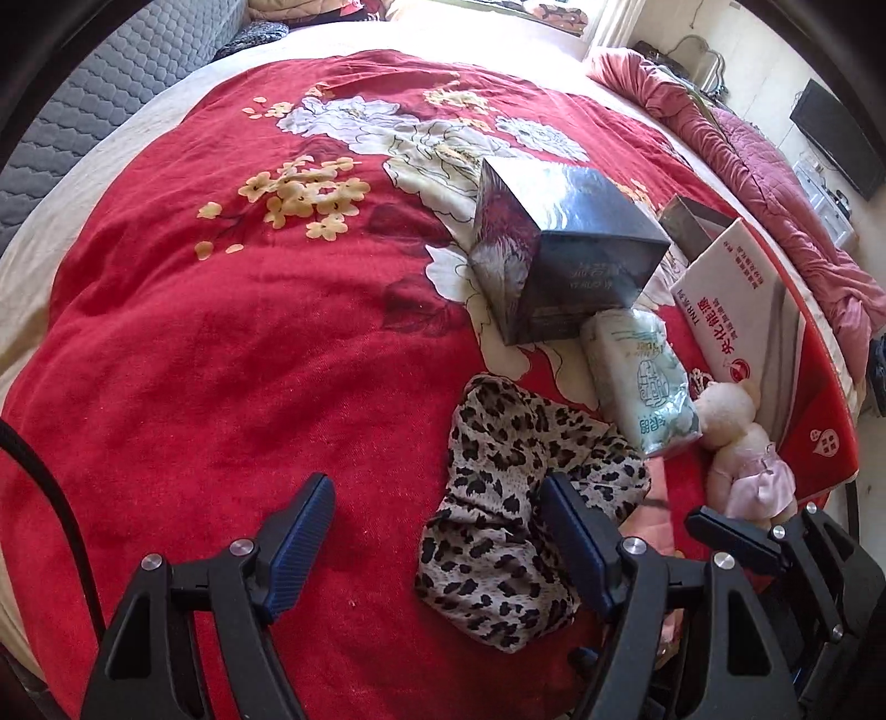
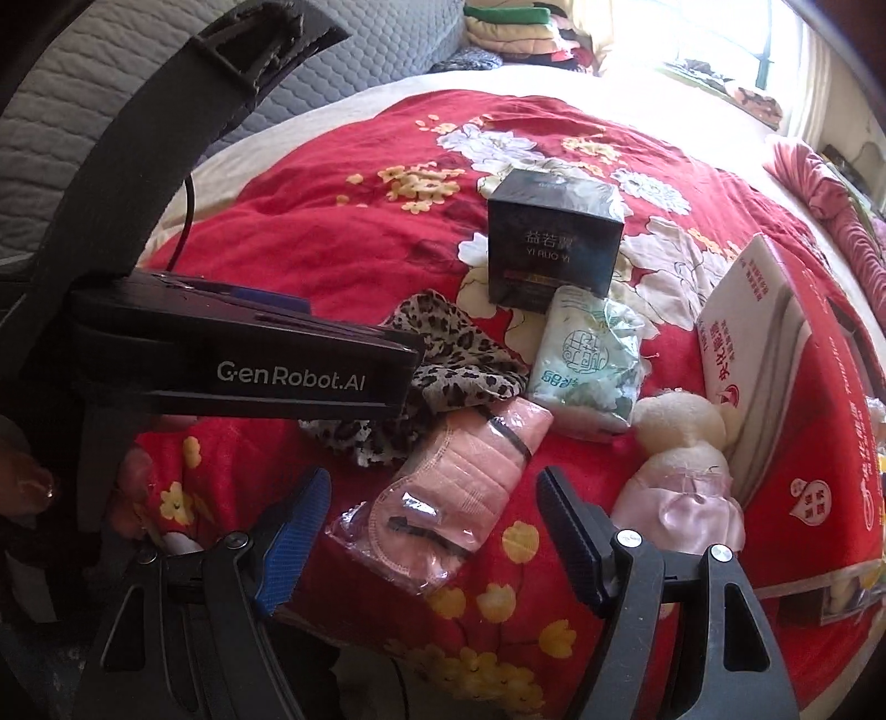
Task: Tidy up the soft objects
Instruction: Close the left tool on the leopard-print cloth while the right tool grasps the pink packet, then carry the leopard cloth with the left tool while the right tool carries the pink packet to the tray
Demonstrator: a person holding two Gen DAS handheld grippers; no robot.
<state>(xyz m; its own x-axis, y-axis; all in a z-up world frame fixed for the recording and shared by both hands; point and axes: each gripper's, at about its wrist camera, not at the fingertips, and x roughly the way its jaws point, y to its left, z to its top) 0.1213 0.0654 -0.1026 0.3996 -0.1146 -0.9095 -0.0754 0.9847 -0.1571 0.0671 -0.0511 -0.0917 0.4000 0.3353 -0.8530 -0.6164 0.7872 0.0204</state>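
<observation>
Leopard cloth sits by your spread, empty left gripper. Only your right view shows the pink packet between your right gripper's parted, untouching fingers.

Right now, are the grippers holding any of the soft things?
No. The left gripper is open above the leopard cloth, and the right gripper is open over the pink packet; neither grips anything.

Daylit from blown-out window top right; foreground dim, slightly soft; strong fisheye bending, dark vignetted corners.
</observation>
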